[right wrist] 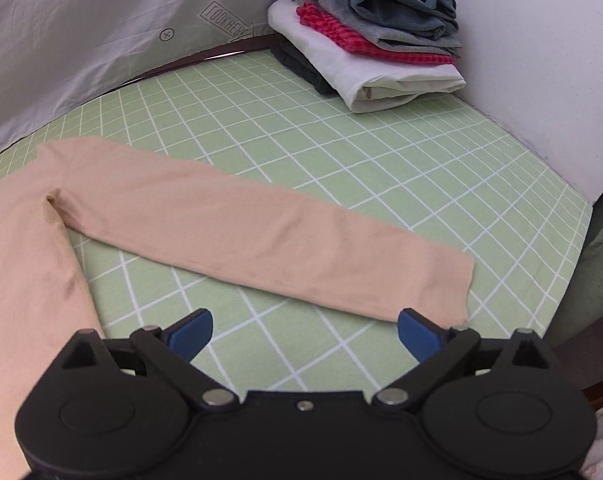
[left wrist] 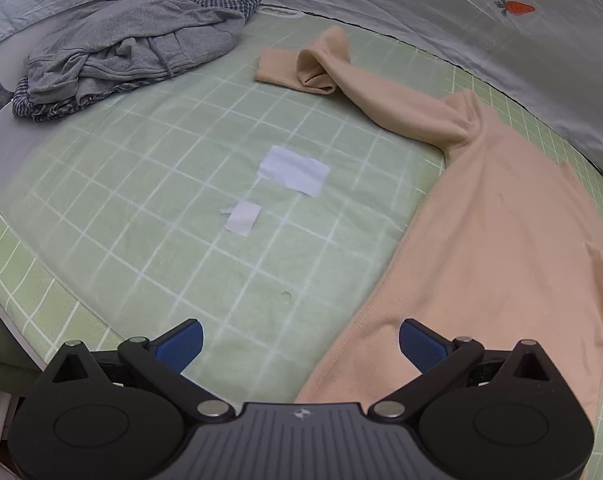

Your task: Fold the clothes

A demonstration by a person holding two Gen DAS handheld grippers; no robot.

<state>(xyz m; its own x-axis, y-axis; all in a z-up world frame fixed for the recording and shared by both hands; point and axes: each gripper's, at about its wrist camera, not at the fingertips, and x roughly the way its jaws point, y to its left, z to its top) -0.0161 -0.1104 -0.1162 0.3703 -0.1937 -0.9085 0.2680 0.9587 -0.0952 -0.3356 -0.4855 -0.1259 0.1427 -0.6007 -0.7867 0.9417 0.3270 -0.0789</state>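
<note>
A green, white-gridded mat [right wrist: 341,168] covers the counter. On it lies a soft peach top [left wrist: 501,248], one sleeve [right wrist: 261,236] flat and straight, the other crumpled. Both tools, left [left wrist: 300,346] and right [right wrist: 304,334], gape wide, gripping nothing.

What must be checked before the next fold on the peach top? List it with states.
1. Left tongs open, nothing between them: ok.
2. Right tongs open, nothing between them: ok.
3. Right sleeve lies flat and straight: ok.
4. Left sleeve flat: not ok, doubled over near the cuff.
5. Peach top body smooth: cannot tell, only partly seen.
6. Grid mat free for folding: ok, only paper scraps.
</note>
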